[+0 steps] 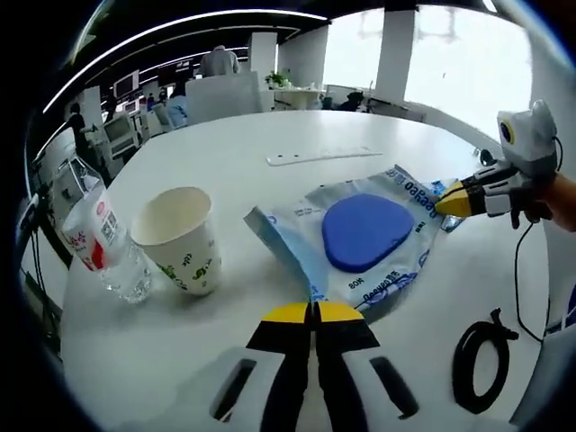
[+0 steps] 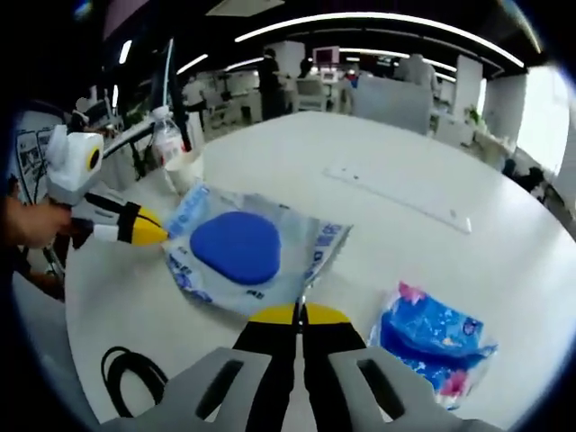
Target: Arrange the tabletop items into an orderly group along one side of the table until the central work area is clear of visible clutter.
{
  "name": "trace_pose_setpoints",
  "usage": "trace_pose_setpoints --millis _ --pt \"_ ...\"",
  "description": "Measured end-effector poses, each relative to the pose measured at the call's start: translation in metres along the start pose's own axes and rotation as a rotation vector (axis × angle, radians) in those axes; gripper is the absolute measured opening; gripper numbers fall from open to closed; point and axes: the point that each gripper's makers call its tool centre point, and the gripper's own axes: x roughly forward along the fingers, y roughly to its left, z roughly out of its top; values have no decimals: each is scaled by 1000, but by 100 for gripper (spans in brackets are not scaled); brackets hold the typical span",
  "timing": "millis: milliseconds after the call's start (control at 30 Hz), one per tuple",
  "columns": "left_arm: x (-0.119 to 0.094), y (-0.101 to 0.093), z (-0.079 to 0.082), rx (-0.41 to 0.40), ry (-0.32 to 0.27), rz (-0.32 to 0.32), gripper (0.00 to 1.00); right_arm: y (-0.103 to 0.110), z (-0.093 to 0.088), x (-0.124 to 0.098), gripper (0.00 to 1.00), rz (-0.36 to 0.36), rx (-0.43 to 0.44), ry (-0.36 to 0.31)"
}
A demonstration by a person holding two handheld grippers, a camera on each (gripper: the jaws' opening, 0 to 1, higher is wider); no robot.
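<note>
Both grippers, left (image 1: 314, 310) and right (image 2: 298, 312), clamp opposite edges of a soft, light, floppy plastic packet (image 1: 364, 234); grip edges.

In the left gripper view I see a curved ceiling light (image 1: 180, 22) at 11 o'clock. Under it, at 12, a person (image 1: 219, 61) stands behind a white partition (image 1: 223, 97), with a plant (image 1: 277, 78) just to its right. A pillar (image 1: 396, 45) and bright windows (image 1: 454, 58) sit at 1 o'clock.

In the right gripper view I see light strips (image 2: 378, 18) at 12, a dark-clothed person (image 2: 270, 81) at 11, a monitor (image 2: 326, 56) beside them, and a window (image 2: 544, 117) at 2.
</note>
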Motion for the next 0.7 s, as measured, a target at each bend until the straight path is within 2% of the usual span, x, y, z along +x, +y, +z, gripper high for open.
trace_pose_setpoints --millis 367,700 --pt "14 10 14 50 1 14 0 -4 -1 8 0 -23 35 -12" --pt "27 15 14 62 21 21 0 -11 -4 18 0 -37 57 -12"
